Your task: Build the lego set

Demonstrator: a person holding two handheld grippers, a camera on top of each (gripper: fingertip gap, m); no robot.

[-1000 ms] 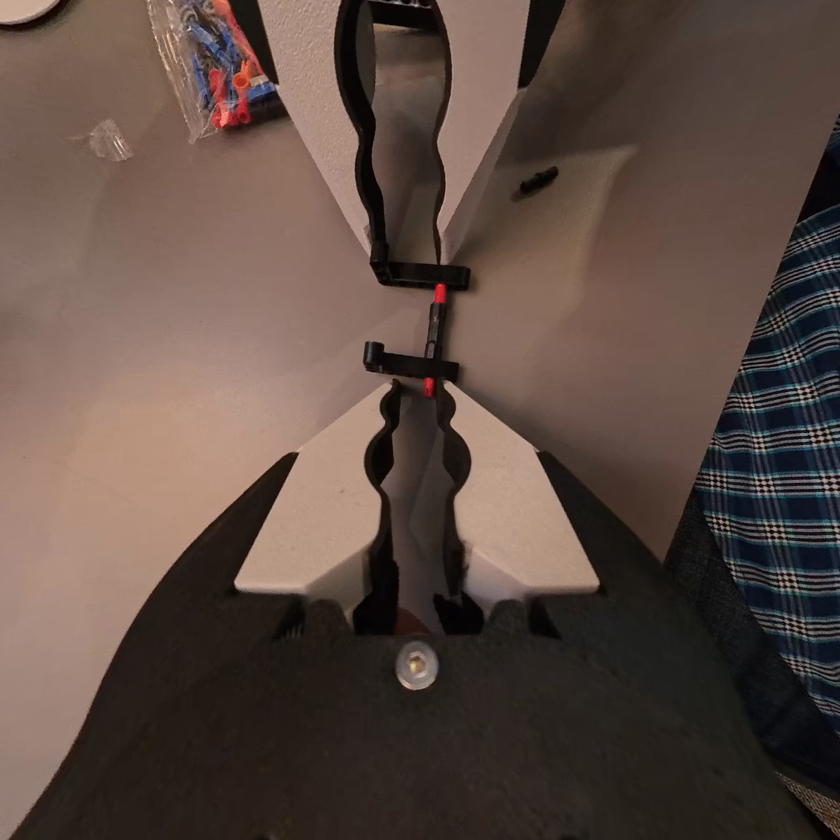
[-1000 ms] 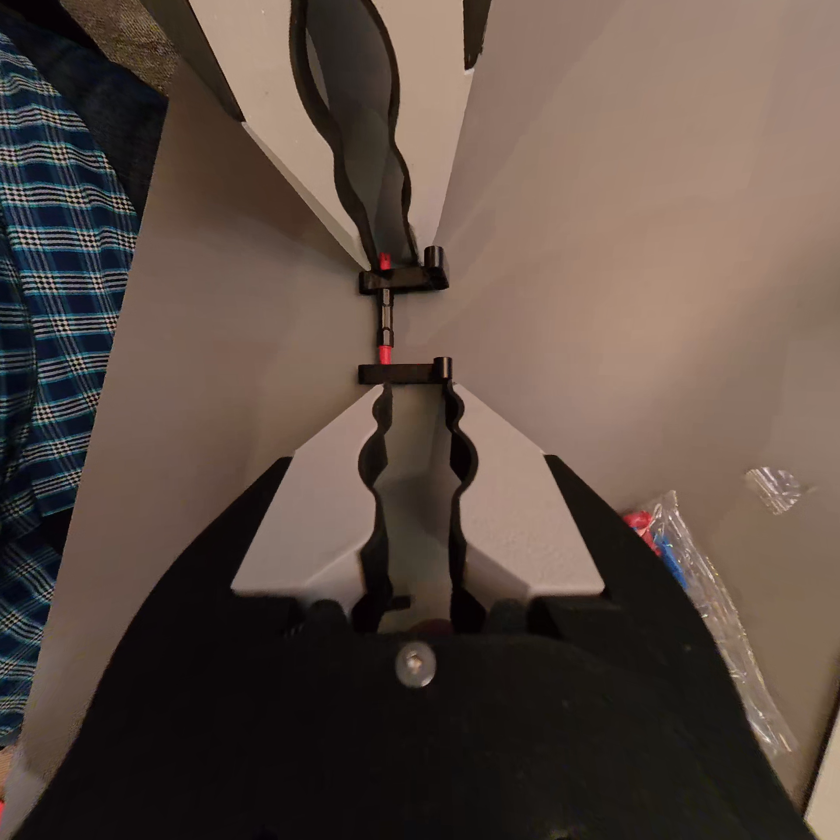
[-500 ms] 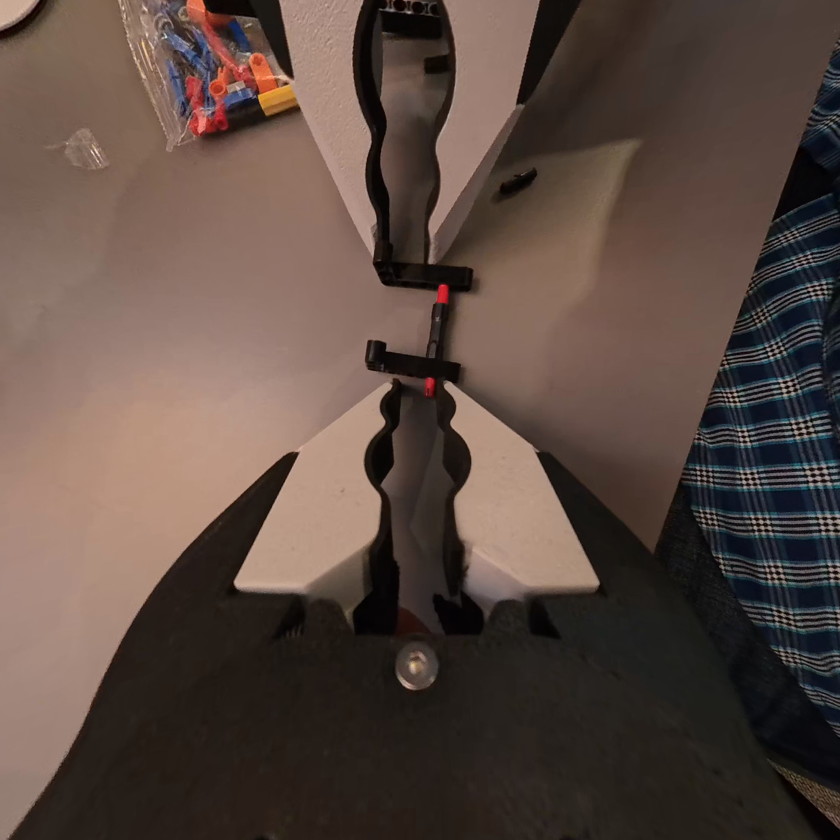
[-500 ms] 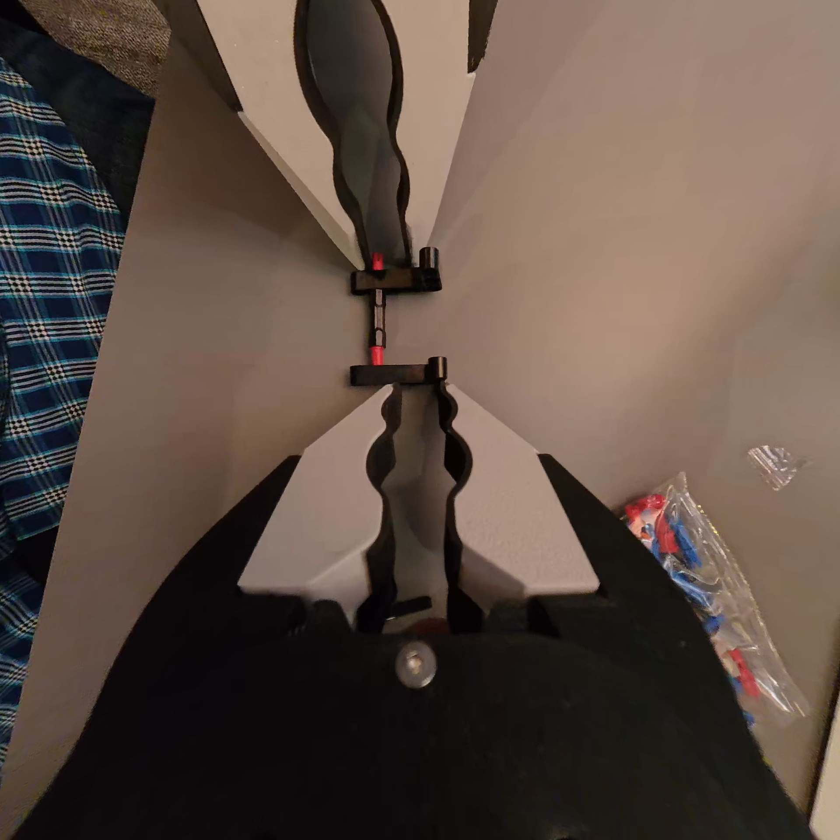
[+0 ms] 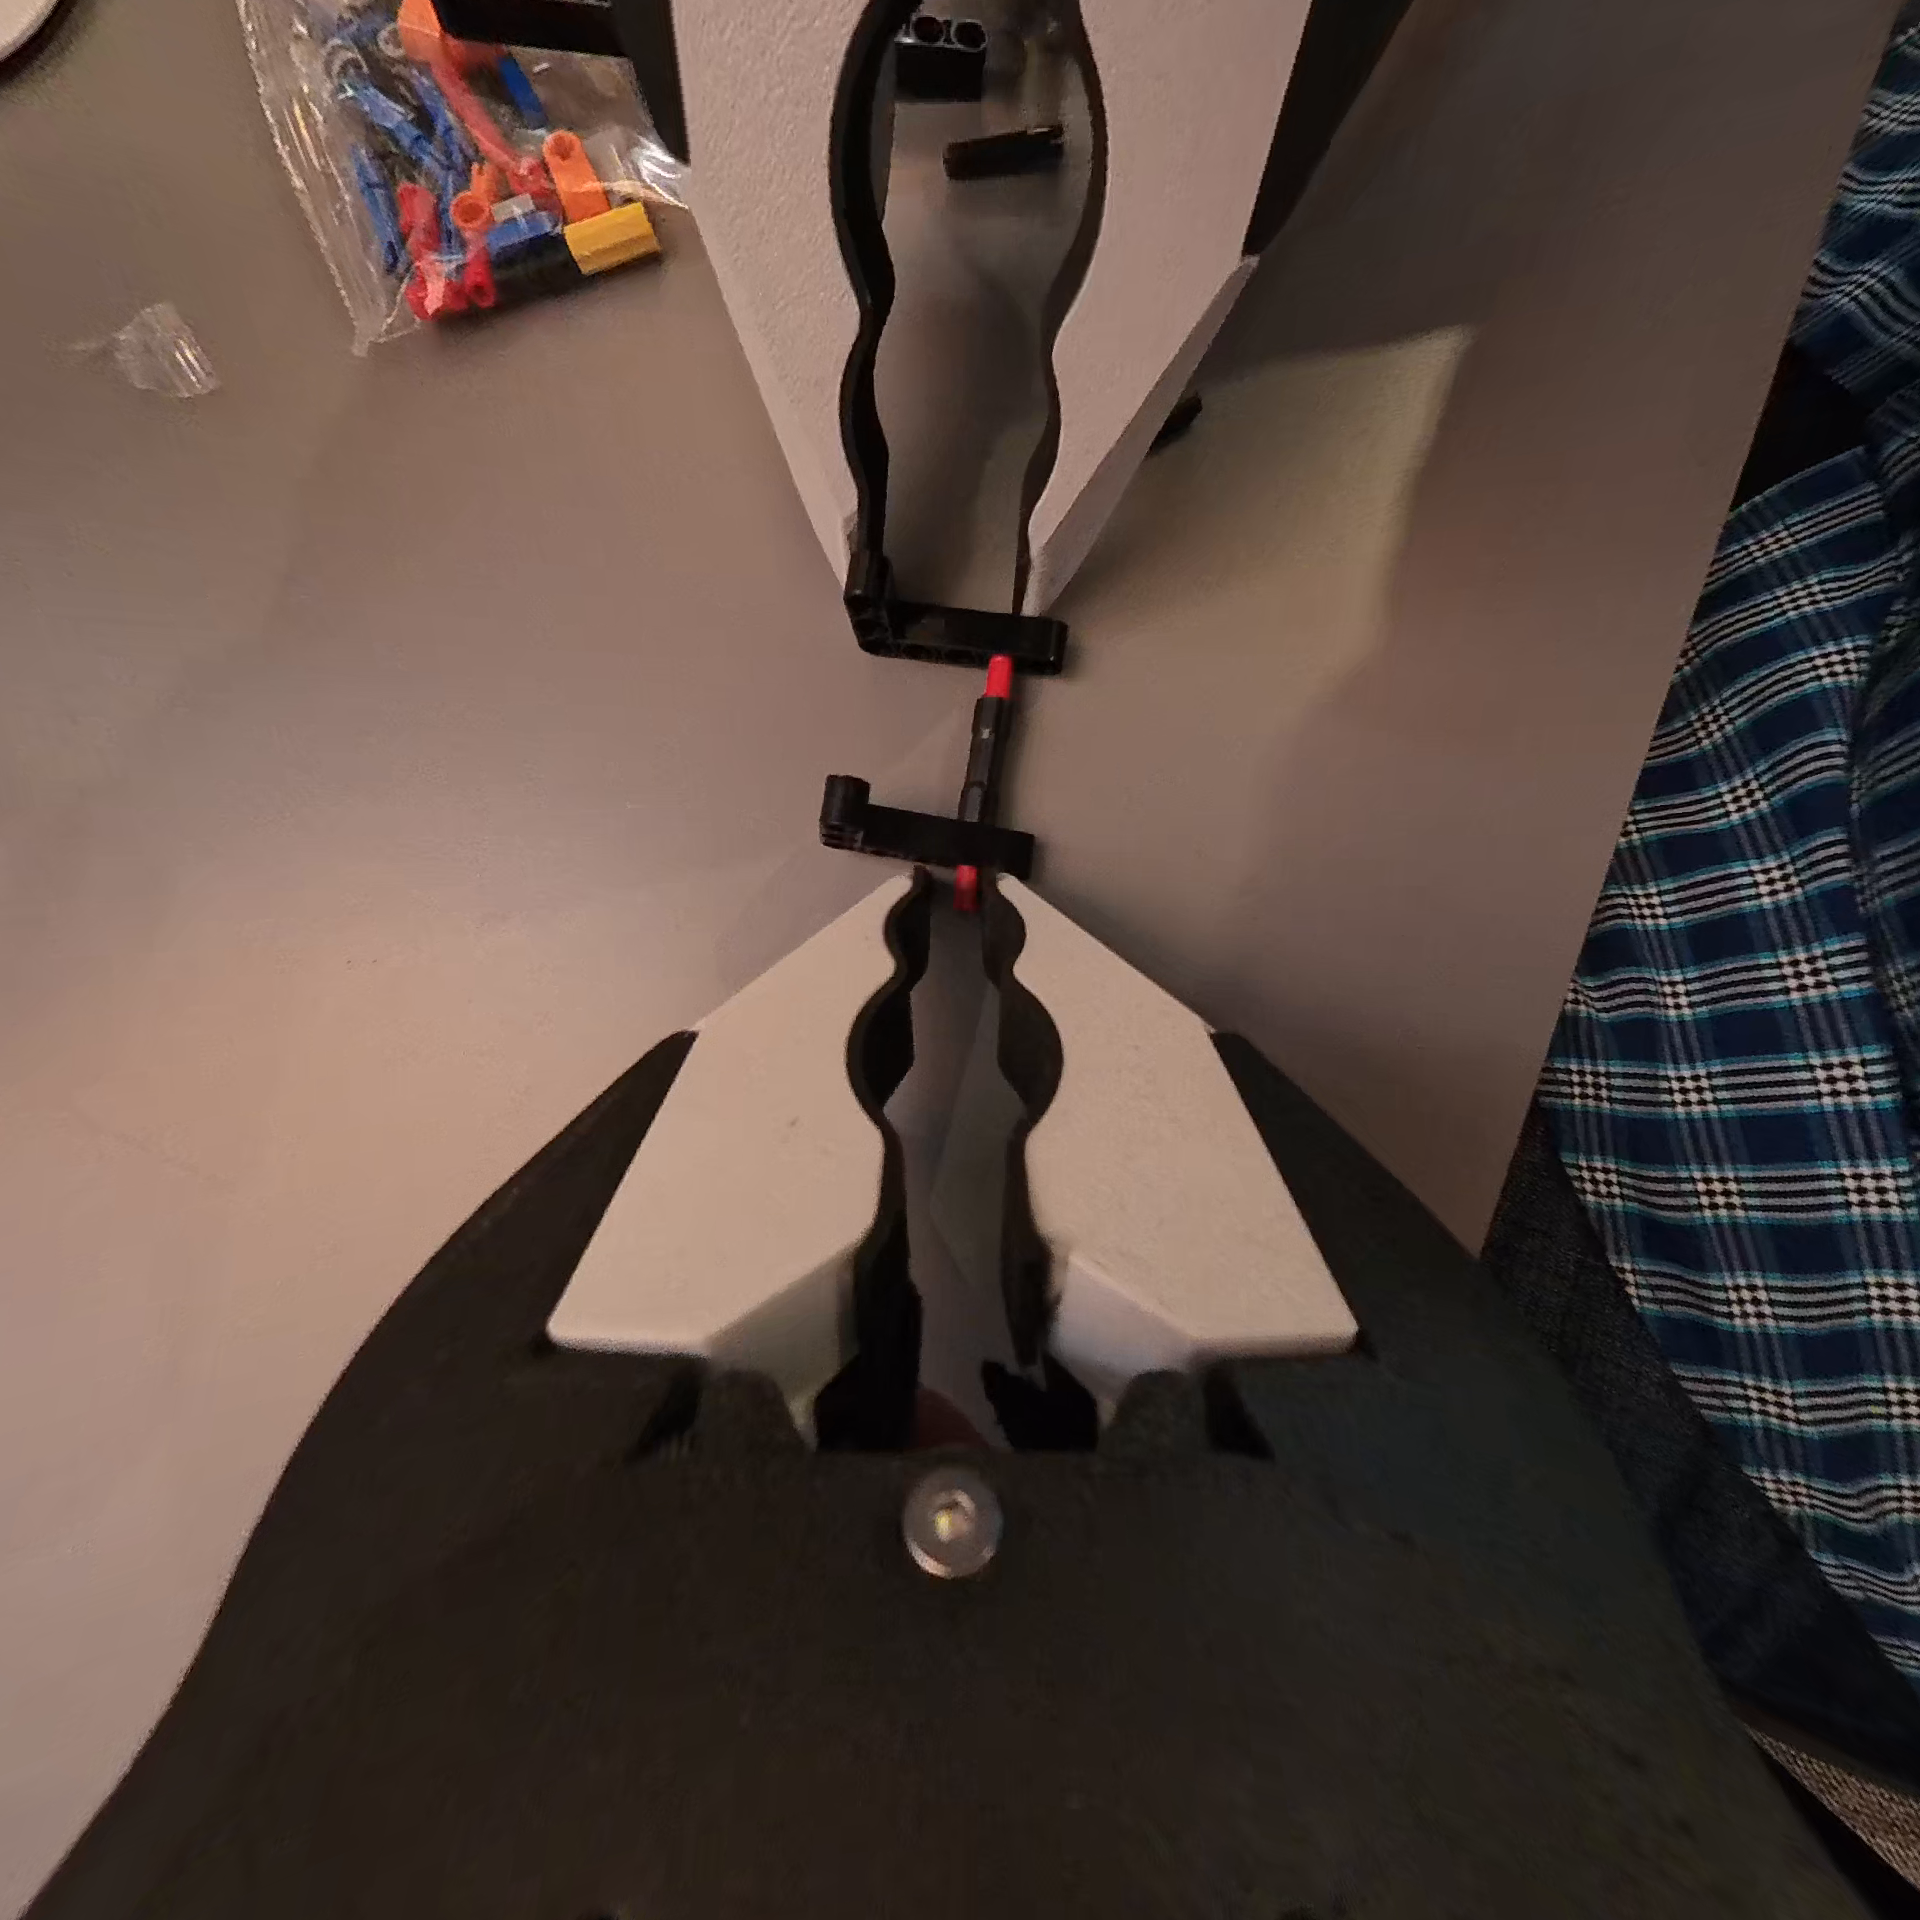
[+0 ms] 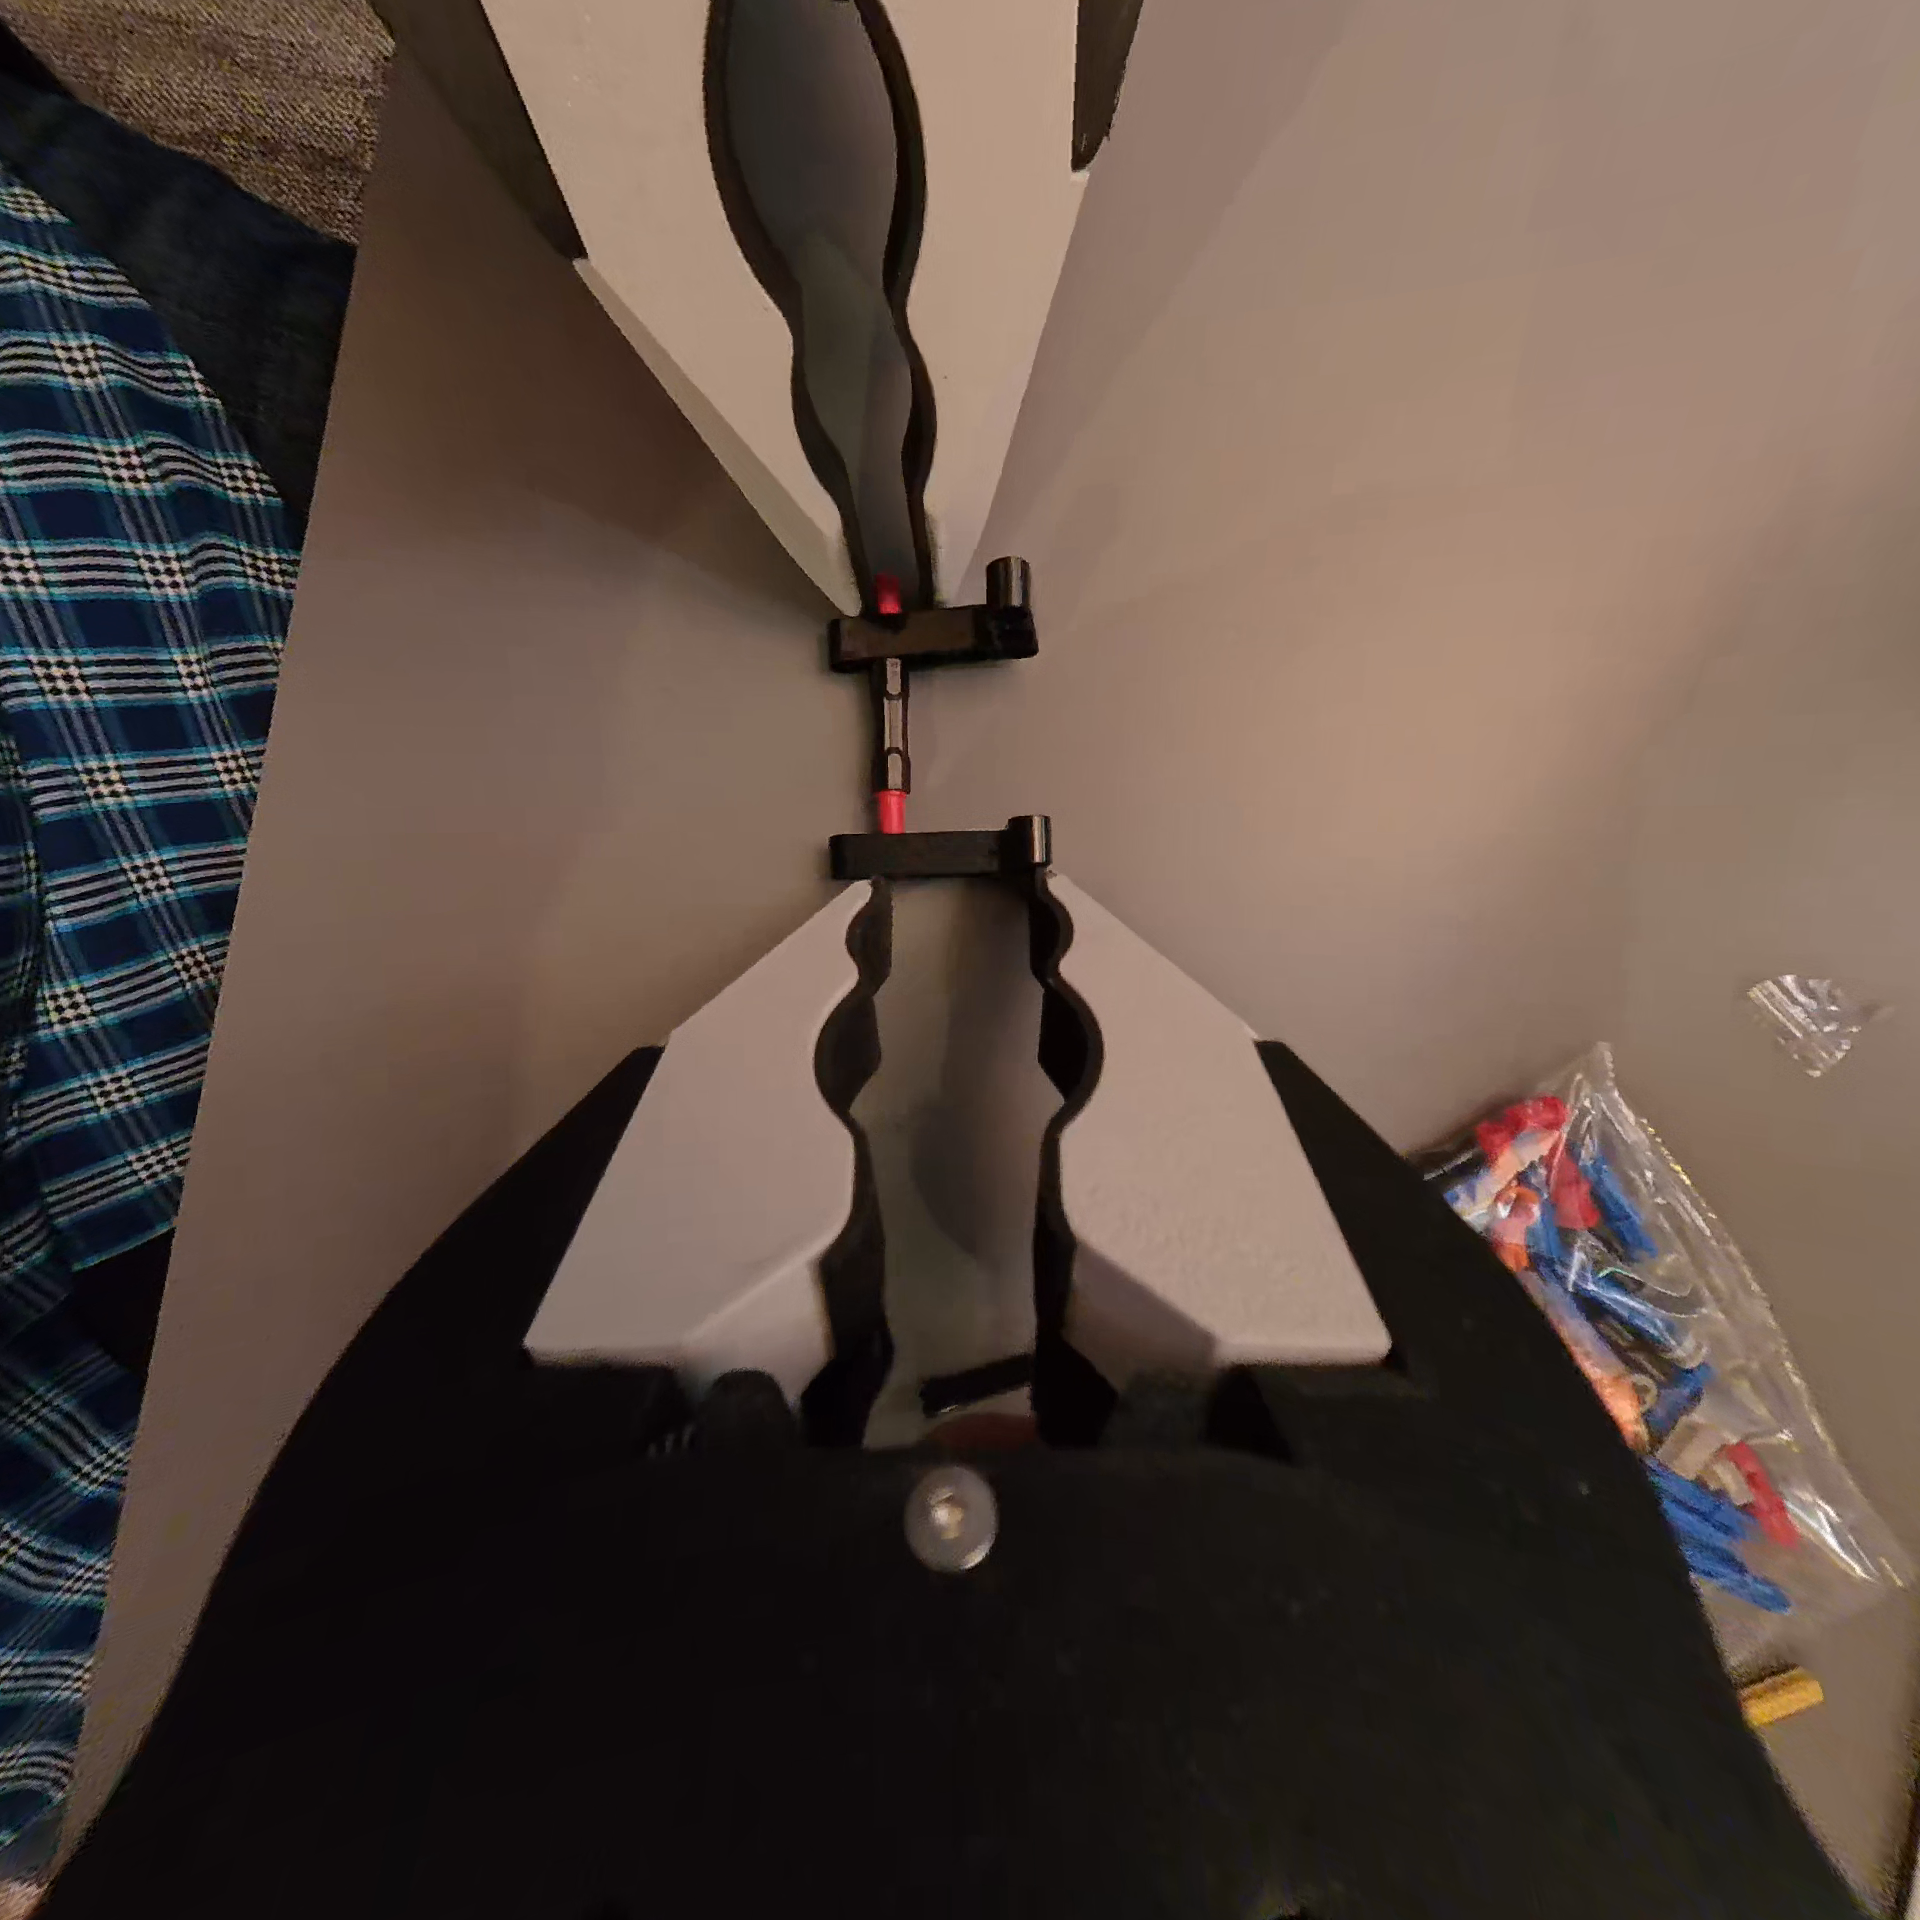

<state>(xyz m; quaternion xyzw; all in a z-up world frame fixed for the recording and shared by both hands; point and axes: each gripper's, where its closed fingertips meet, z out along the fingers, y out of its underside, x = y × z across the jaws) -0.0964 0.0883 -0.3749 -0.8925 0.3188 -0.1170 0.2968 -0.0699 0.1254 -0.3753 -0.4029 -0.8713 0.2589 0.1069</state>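
In the left wrist view my left gripper (image 5: 951, 883) is shut on a black L-shaped beam (image 5: 925, 836). A black axle (image 5: 982, 748) with red ends passes through that beam. Facing it, my right gripper (image 5: 951, 613) is shut on a second black L-shaped beam (image 5: 956, 639). The axle's red tip (image 5: 997, 681) sits at one end hole of this beam, just touching or a hair short. In the right wrist view my right gripper (image 6: 956, 883) holds its beam (image 6: 935, 852). The red tip (image 6: 888, 805) meets that beam's left end. The left gripper (image 6: 894, 597) is opposite.
A clear bag of blue, red and orange pieces (image 5: 478, 177) lies on the grey table (image 5: 416, 727); it also shows in the right wrist view (image 6: 1642, 1330). Loose black pieces (image 5: 1003, 151) lie behind the right gripper. A scrap of plastic (image 5: 156, 348) lies nearby. Plaid cloth (image 5: 1766, 935) borders the table edge. The grippers' ends are close to 5 cm from one another.
Both grippers keep their beams and stay facing each other. The pair has shifted over the table, so the bag of pieces shows more in both views.
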